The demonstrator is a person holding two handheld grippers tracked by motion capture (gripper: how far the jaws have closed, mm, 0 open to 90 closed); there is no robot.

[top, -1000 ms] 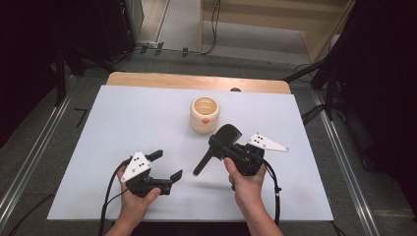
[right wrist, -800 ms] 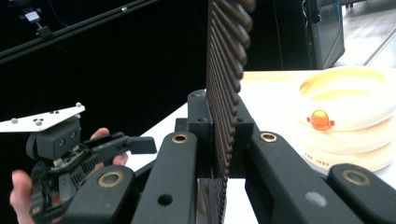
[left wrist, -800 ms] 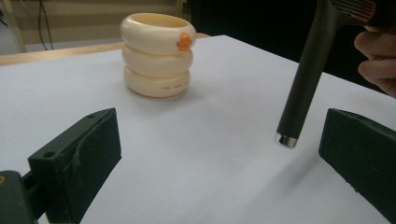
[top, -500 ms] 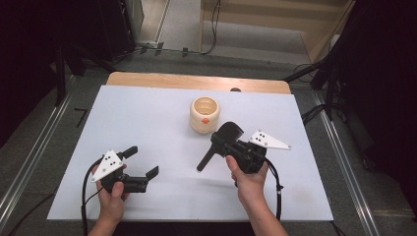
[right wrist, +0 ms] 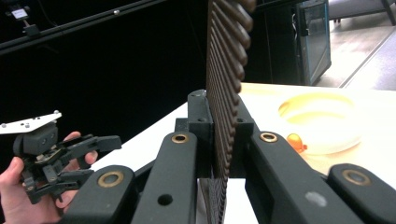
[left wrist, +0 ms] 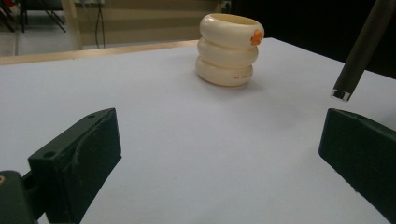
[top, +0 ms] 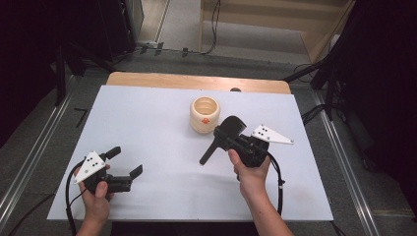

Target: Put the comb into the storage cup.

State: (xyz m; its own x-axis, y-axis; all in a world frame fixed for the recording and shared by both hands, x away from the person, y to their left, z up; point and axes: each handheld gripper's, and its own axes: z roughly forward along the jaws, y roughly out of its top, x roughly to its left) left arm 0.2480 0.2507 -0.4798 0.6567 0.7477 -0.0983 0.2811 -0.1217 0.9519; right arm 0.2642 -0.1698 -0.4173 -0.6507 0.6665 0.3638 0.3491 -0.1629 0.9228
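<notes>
on the white worktop, a little behind its middle and nearer to the far edge, stands the cream ribbed cup, upright, with a small orange spot on its side. it looks like three rings one on top of the other, and the top is open.

my right gripper is just in front of the cup and a little to the right of it, near but not touching. its two jaws are pressed together on a black spatula. in the right gripper view i see the ridged blade of the spatula clamped flat between the jaws and rising above them. in the high view the dark handle points down and to the left, toward the near edge, and its tip hangs above the worktop.

my left gripper is near the front left corner of the worktop, well apart from the cup. its jaws stand wide and there is nothing between them. in the left gripper view the cup is far ahead between the two jaws, and the end of the spatula handle comes in at the upper right.
</notes>
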